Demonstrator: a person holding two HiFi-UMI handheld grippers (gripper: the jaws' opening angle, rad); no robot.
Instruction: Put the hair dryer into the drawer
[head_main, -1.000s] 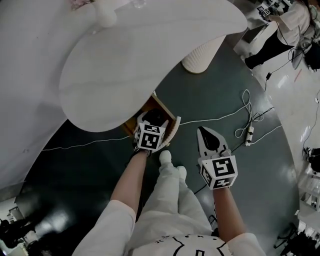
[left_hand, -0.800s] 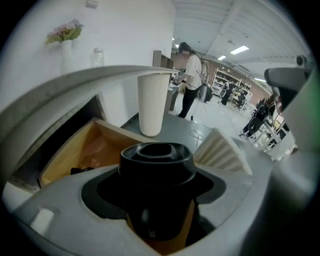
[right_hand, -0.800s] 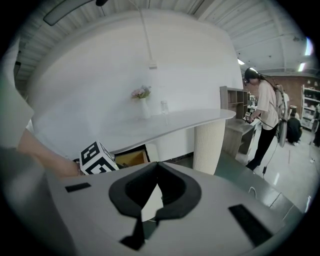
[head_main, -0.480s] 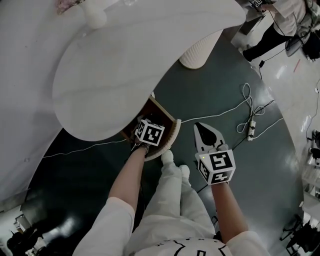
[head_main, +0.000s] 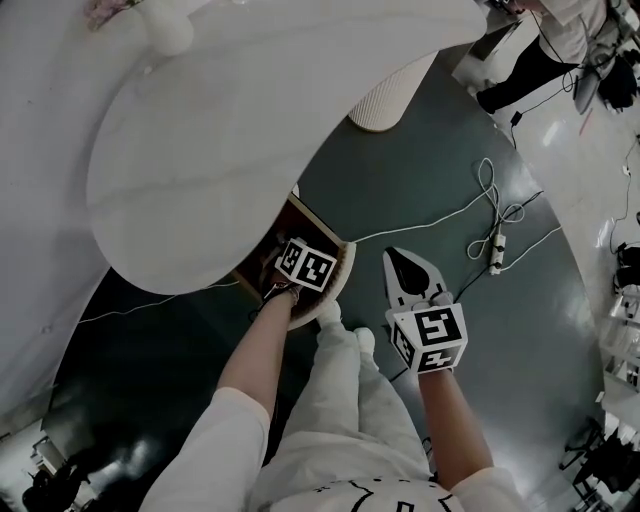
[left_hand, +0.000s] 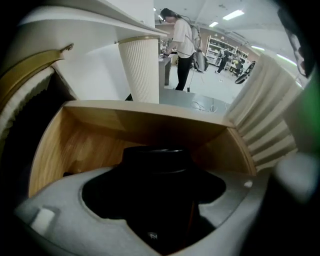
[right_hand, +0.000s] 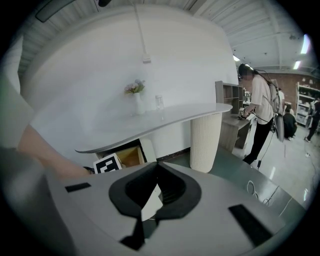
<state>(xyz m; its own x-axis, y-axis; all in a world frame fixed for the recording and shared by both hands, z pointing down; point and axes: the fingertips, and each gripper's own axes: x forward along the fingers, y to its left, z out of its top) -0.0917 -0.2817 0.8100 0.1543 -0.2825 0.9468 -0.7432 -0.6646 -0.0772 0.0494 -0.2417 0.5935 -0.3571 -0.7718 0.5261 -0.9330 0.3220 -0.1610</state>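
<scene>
My left gripper (head_main: 297, 252) reaches into the open wooden drawer (head_main: 303, 213) under the white table's edge. In the left gripper view, its jaws are shut on the black hair dryer (left_hand: 157, 167), which stands between them, low inside the drawer (left_hand: 75, 150). The dryer's barrel points toward the drawer's back wall. The hair dryer is hidden in the head view by the marker cube (head_main: 306, 266). My right gripper (head_main: 408, 268) hangs to the right of the drawer, above the dark floor, with its jaws shut and nothing in them.
The curved white table (head_main: 220, 120) overhangs the drawer; its ribbed pedestal (head_main: 390, 95) stands beyond. White cables and a power strip (head_main: 497, 250) lie on the floor to the right. A person (head_main: 560, 35) stands at the far right. A vase (right_hand: 136, 102) is on the table.
The left gripper has tipped and pushed a little deeper into the drawer with the hair dryer. The right gripper has hardly moved.
</scene>
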